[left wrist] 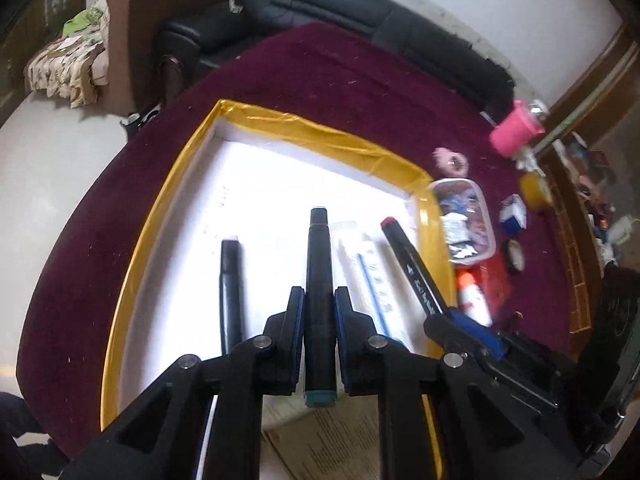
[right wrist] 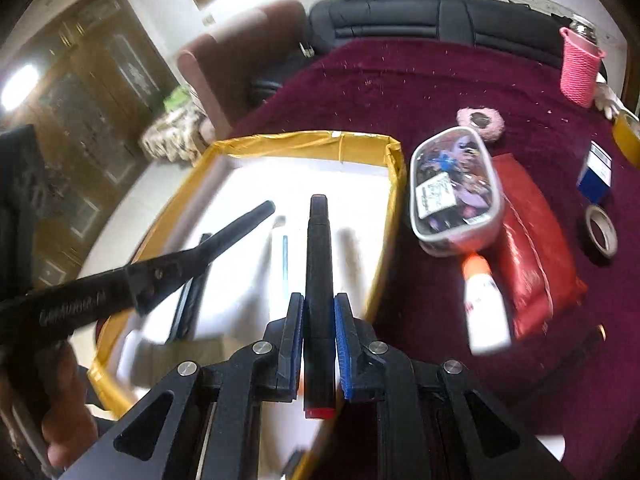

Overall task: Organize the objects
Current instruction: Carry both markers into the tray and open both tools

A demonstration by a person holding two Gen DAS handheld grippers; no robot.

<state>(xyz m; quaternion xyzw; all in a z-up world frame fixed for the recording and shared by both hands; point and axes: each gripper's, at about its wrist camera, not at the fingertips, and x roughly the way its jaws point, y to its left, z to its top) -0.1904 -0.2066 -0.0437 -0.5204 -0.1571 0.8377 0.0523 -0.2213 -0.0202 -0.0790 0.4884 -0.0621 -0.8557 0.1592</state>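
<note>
A shallow white tray with a yellow taped rim [left wrist: 304, 130] lies on the maroon table; its rim also shows in the right wrist view [right wrist: 304, 141]. My left gripper [left wrist: 319, 300] is shut on a black marker with teal ends [left wrist: 319, 272], held over the tray. My right gripper [right wrist: 318, 304] is shut on a black marker with red ends [right wrist: 319, 264], also over the tray; that marker shows in the left wrist view [left wrist: 412, 264]. Another black marker [left wrist: 231, 280] and a clear blue-printed tube [left wrist: 370, 276] lie in the tray.
Right of the tray are a clear box of small items [right wrist: 456, 196], a red pouch [right wrist: 528, 248], a white glue bottle [right wrist: 482, 300], tape rolls [right wrist: 601, 231], a blue-white box [right wrist: 596, 174], a pink scrunchie [right wrist: 482, 120] and a pink-sleeved bottle [right wrist: 580, 64]. A black sofa [right wrist: 440, 20] stands behind.
</note>
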